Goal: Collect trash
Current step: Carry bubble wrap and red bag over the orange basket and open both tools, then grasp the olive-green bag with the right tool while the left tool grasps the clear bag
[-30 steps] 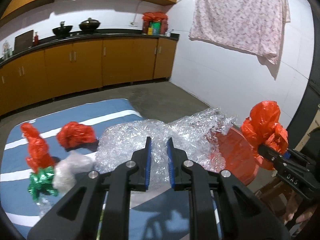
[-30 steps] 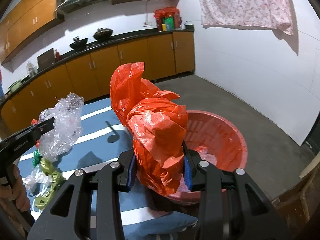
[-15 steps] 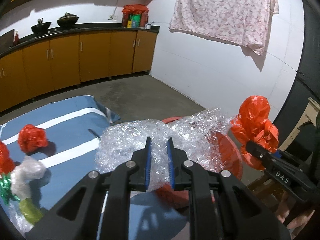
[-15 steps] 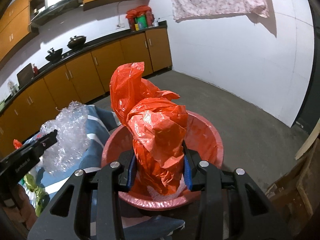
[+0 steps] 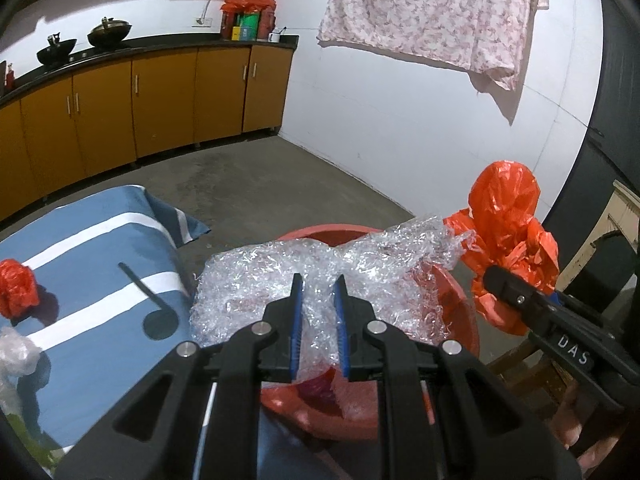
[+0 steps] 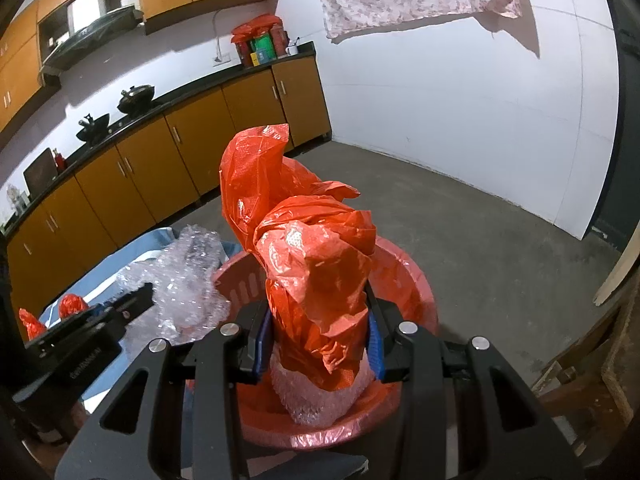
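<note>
- Two small wads, a red plastic ball (image 5: 16, 288) and a clear plastic scrap (image 5: 14, 354), lie on the blue striped cloth (image 5: 92, 264), well to the left of the red basin (image 5: 460, 300).
- Your left gripper (image 5: 319, 316) has its jaws narrowed around a sheet of bubble wrap (image 5: 320, 268), which it holds over the left part of the basin.
- Your right gripper (image 6: 316, 340) is clamped on a crumpled red plastic bag (image 6: 304, 248), held above the middle of the basin.
- More bubble wrap already sits inside the basin, beneath that bag.
</note>
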A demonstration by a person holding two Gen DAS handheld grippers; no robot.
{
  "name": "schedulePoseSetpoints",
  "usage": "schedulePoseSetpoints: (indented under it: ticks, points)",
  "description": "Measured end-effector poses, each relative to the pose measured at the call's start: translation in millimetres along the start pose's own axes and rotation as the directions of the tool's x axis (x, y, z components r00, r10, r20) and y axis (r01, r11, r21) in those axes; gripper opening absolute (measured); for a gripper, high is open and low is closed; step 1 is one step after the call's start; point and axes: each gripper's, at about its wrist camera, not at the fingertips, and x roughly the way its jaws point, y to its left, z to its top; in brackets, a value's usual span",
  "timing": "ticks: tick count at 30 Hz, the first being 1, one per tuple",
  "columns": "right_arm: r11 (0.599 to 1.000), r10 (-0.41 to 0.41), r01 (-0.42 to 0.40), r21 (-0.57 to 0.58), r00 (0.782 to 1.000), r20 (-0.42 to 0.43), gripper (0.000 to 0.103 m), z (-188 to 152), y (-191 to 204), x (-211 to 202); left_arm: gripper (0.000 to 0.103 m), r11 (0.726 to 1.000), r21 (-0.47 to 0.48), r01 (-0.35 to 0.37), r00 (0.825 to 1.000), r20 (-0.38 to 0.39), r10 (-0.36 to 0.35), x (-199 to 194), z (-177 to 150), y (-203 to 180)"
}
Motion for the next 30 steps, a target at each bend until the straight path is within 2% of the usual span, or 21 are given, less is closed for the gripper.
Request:
schedulePoseSetpoints:
  ticks: [4, 8, 15, 22, 30]
  points:
    - [0.998, 0.043, -0.043, 0.04, 0.999, -0.002, 0.042, 5, -4, 5, 0.021, 1.0, 0.004, 0.001, 1.0, -0.009, -0.001, 12, 4, -5]
    - [0.996, 0.067, -0.067, 0.066, 0.998, -0.004, 0.053, 4, -9, 9, 0.035, 1.0, -0.021, -0.007, 1.0, -0.023, 0.007, 17, 2, 0]
    - [0.995, 0.063, -0.063, 0.079, 0.998, -0.003, 0.064, -1, -14, 5, 0.05, 0.997, -0.059, -0.05, 0.998, -0.028, 0.048, 13, 0, 17]
    - [0.999, 0.039, -0.039, 0.026, 0.999, 0.01, 0.068, -7, -5, -10, 0.069, 0.987, -0.083, -0.137, 0.99, 0.034, 0.141, -25, 0, 37]
    - [0.996, 0.07, -0.069, -0.061, 0.997, 0.012, 0.068, -21, 24, -28, 0.075, 0.966, -0.092, -0.242, 0.963, 0.1, 0.251, -94, -14, 59]
